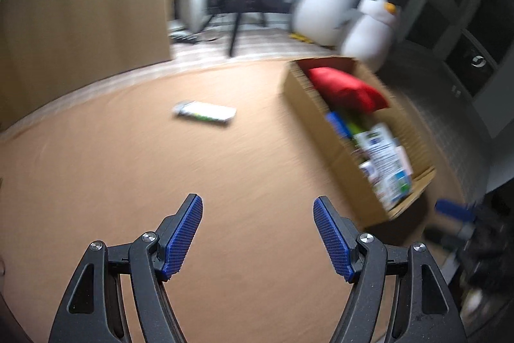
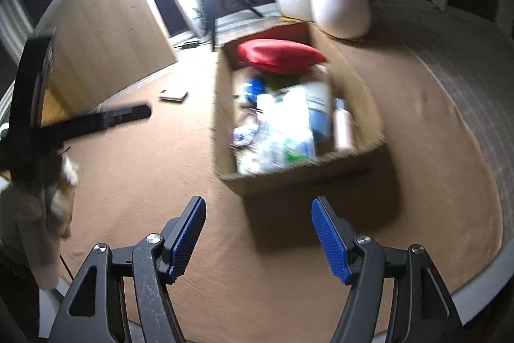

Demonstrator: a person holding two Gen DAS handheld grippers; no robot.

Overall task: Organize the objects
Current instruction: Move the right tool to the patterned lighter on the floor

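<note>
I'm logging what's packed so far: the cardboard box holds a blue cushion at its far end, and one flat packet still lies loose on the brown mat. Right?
Not quite: the cushion in the cardboard box is red, as the right wrist view shows. The flat packet does lie loose on the brown mat.

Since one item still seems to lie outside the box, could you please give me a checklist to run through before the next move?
1. Left gripper open and empty: ok.
2. Right gripper open and empty: ok.
3. Flat white-and-green packet lying free on the brown carpet, nothing on it: ok.
4. Open cardboard box upright, its top reachable: ok.
5. Room left in the box beside the red cushion: cannot tell, contents blurred.
</note>
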